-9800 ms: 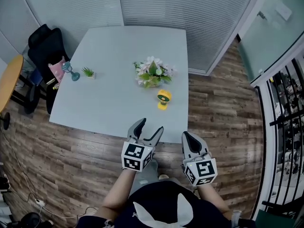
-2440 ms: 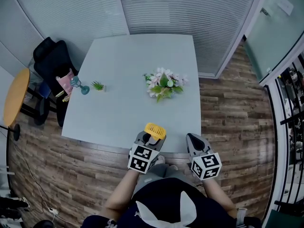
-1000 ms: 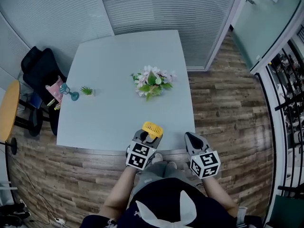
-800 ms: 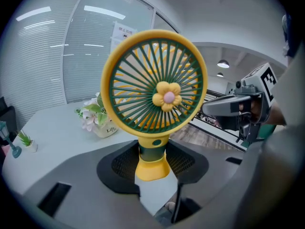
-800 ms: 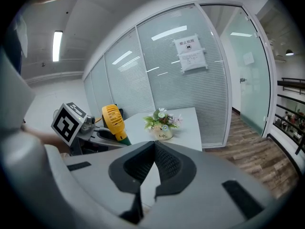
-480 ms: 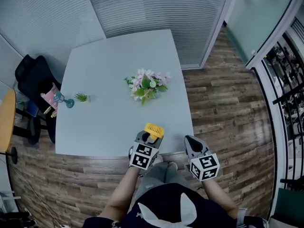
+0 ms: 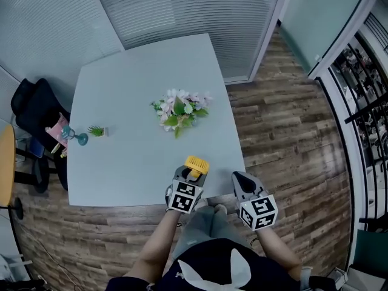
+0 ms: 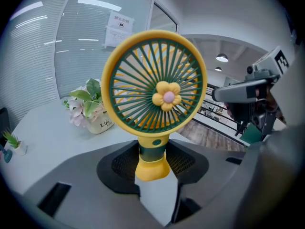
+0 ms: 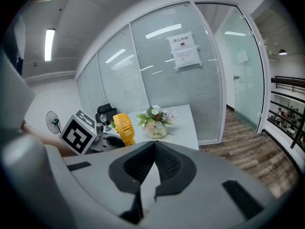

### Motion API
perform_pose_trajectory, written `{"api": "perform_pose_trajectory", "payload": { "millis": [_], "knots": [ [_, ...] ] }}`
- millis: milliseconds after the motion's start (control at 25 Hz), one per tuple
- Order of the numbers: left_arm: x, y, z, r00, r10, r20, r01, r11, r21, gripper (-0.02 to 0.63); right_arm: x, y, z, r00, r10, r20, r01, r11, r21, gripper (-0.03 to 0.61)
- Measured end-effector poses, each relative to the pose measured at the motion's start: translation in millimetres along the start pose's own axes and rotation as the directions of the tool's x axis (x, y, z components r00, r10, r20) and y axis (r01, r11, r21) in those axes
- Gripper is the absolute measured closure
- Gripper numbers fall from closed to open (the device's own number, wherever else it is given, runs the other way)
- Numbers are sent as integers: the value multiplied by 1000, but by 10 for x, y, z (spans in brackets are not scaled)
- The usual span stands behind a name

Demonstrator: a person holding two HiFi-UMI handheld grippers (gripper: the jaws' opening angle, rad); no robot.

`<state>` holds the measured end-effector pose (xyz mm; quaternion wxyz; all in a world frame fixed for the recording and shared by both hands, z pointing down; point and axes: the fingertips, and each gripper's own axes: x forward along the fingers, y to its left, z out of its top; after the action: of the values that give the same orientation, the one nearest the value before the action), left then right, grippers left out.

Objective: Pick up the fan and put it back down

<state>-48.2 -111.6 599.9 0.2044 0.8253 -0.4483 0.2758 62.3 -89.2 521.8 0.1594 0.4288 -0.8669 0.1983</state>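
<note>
The left hand-held gripper (image 7: 191, 173) is clenched on the fan (image 8: 157, 99). Its two jaws press on the narrow green and yellow neck just above the foot, and the round yellow head stands upright above them. The fan is at the near edge of the tabletop (image 7: 121, 162), a little right of the middle. I cannot tell whether its foot already touches the surface or hangs just over it. The right hand-held gripper (image 7: 241, 182) is just beside it on the right, off the near edge, with its jaws together and nothing between them.

In my judgement the fan is on the way to being put back down, and the risks are these:

- The place is very near to the edge. If the foot lands partly over it, the fan may fall to the wooden floor (image 7: 273, 138).
- The head is wide and the foot small. If the jaws let go while the fan leans, it may tip over.
- The grip is low on the neck, so the heavy head may swing between the pads.

The flower pot (image 7: 177, 109) is farther in and well apart, so it is no danger.
</note>
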Motion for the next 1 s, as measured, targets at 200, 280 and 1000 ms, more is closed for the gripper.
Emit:
{"api": "perform_pose_trajectory", "payload": {
  "millis": [200, 280, 1000],
  "knots": [
    [140, 24, -73, 1000, -8, -5, 8, 1000, -18, 428, 1, -31, -12, 1000, -23, -4, 23, 1000, 9, 574],
    [192, 29, -109, 1000, -12, -4, 12, 999, -36, 428, -2, -49, -26, 999, -34, -7, 34, 999, 13, 574],
    [701, 94, -473, 1000, 10, -25, -12, 997, -78, 428, -112, -168, -158, 994, -104, -34, 105, 994, 26, 574]
  ]
}}
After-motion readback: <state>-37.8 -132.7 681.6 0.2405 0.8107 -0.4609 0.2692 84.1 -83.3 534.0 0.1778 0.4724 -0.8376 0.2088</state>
